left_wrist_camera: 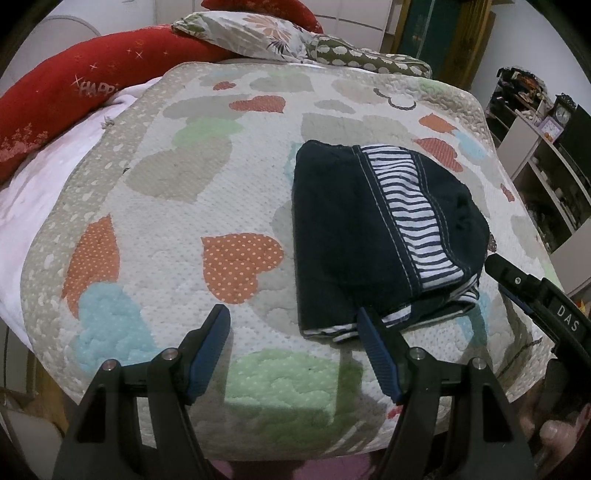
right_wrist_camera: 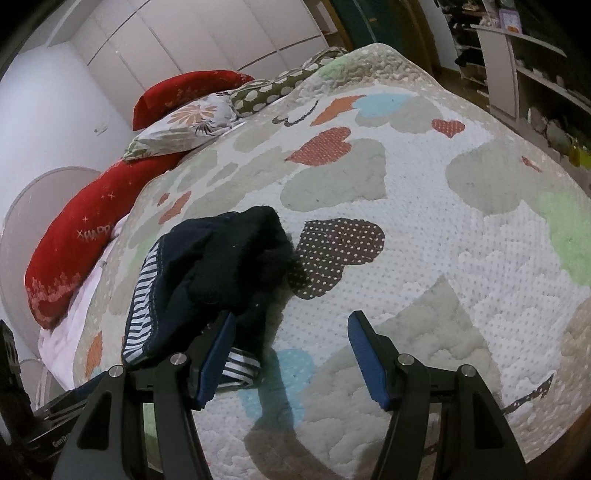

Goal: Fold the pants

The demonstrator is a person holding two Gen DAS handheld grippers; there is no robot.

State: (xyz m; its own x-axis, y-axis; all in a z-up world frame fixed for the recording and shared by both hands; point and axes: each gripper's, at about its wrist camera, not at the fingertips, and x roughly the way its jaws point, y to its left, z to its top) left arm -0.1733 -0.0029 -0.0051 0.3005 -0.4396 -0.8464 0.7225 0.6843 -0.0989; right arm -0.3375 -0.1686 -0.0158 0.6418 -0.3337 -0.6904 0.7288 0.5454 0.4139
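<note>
The navy pants (left_wrist_camera: pixel 354 236) with a striped white-and-navy band lie folded in a compact bundle on the heart-patterned quilt (left_wrist_camera: pixel 177 199). My left gripper (left_wrist_camera: pixel 293 328) is open and empty, hovering above the quilt at the bundle's near left corner. In the right wrist view the same pants (right_wrist_camera: pixel 221 266) lie at the left. My right gripper (right_wrist_camera: pixel 290 332) is open and empty, its left finger just in front of the bundle's near edge. The right gripper also shows in the left wrist view (left_wrist_camera: pixel 524 288), beside the bundle's right edge.
A red bolster (left_wrist_camera: pixel 74 96) and patterned pillows (left_wrist_camera: pixel 258 33) lie at the bed's far end. Shelves (left_wrist_camera: pixel 546 155) with small items stand to the right of the bed. White wardrobe doors (right_wrist_camera: pixel 184 40) stand behind.
</note>
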